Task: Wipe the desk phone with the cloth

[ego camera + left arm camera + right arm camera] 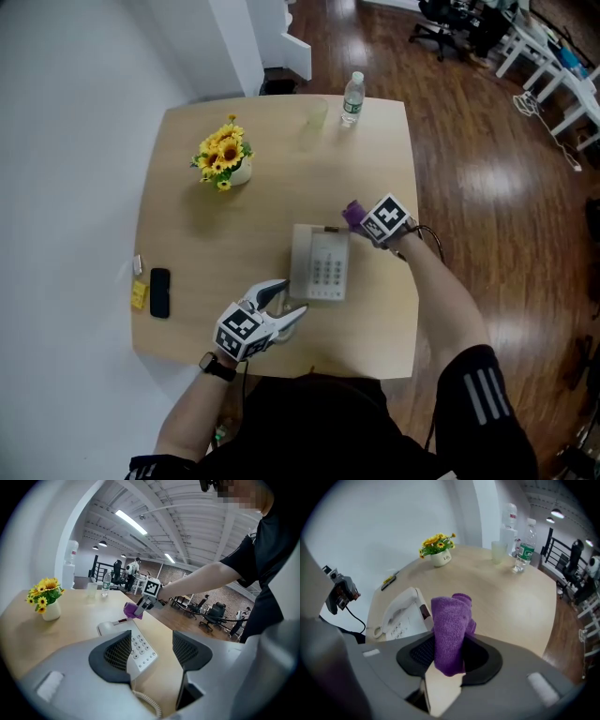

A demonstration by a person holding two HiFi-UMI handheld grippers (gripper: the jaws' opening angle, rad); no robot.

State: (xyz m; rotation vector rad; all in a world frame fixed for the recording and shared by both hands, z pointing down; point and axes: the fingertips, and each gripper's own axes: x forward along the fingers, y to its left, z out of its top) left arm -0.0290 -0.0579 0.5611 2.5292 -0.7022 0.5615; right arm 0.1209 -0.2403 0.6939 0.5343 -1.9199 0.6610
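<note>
The desk (pixel 281 187) was pale tan wood, the floor (pixel 487 187) dark brown planks. The desk phone (pixel 321 263) was off-white with grey keys; the cloth (pixel 449 632) was plain purple. Toward the desk's far left corner the sunflowers (pixel 221 150) were yellow with green leaves, their pot (pixel 241 174) white. The bottle (pixel 352 97) at the far edge was clear with a green label. By the left edge lay a black device (pixel 160 292) and a yellow scrap (pixel 139 294). The left gripper (pixel 287 301) and right gripper (pixel 364 221) were pale grey, with black-and-white square markers.
</note>
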